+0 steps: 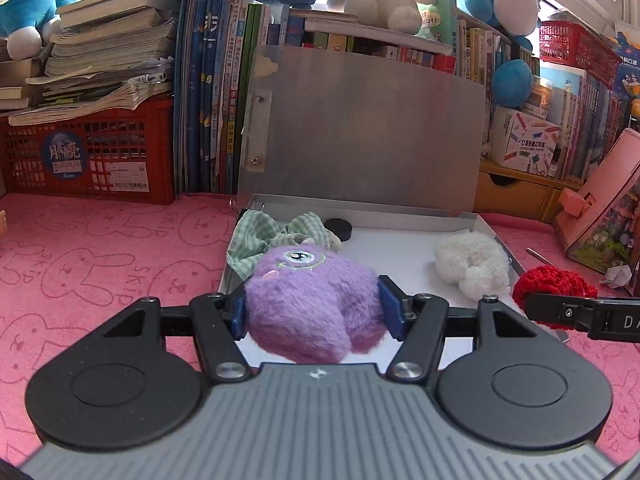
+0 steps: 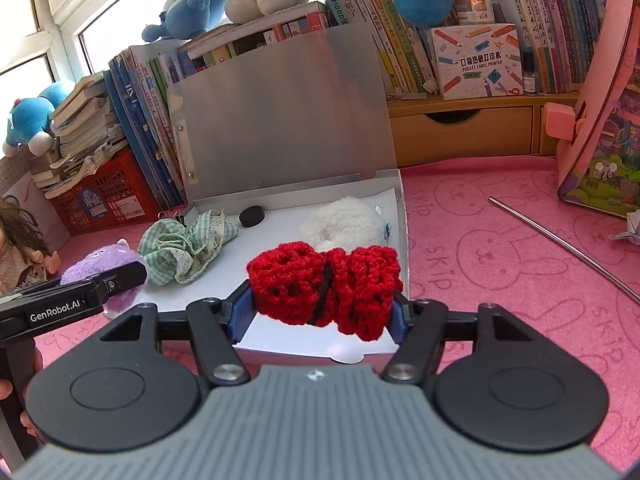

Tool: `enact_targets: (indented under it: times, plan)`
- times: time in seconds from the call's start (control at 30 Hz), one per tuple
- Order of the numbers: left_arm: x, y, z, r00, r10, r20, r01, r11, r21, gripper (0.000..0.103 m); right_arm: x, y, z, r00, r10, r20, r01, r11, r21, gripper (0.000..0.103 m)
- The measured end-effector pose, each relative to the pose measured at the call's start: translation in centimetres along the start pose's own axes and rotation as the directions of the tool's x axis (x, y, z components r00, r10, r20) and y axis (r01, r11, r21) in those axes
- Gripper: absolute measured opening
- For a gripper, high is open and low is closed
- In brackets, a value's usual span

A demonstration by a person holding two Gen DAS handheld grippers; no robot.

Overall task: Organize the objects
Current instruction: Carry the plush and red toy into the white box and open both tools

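Note:
My left gripper (image 1: 312, 312) is shut on a purple furry plush (image 1: 312, 304), held over the front left part of an open metal box (image 1: 400, 256). My right gripper (image 2: 324, 304) is shut on a red crocheted bow (image 2: 324, 286), held above the box's (image 2: 280, 248) front right part. Inside the box lie a green checked scrunchie (image 2: 184, 246), a black round puck (image 2: 252, 216) and a white fluffy scrunchie (image 2: 344, 224). The box's lid (image 2: 280, 120) stands upright against the books. The red bow (image 1: 552, 284) shows at the right edge of the left wrist view.
A pink rabbit-print cloth (image 2: 500, 264) covers the table. A thin metal rod (image 2: 560, 244) lies to the right of the box. A pink bag (image 2: 600, 120) stands at the far right, a red crate (image 1: 88, 156) with stacked books at the left, a doll (image 2: 20, 248) at the left edge.

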State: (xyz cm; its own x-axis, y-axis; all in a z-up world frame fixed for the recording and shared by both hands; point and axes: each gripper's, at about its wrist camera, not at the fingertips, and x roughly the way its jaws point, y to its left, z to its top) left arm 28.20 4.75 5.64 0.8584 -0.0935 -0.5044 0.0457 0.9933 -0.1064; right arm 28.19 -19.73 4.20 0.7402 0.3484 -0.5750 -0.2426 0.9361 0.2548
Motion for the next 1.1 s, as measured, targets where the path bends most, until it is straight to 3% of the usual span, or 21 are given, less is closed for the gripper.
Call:
enact_targets:
  times: [0.47, 1.1]
  plan:
    - [5.6, 0.1, -0.4, 0.998, 0.012, -0.066, -0.010, 0.999, 0.034, 0.067, 4.6, -0.2, -0.2, 0.998, -0.038, -0.058, 0.035, 0.999, -0.042, 0.067]
    - [9.6, 0.3, 0.6, 0.996, 0.069, -0.058, -0.066, 0.997, 0.044, 0.063, 8.1, -1.0, 2.4, 0.996, -0.068, -0.055, 0.067, 0.998, -0.018, 0.066]
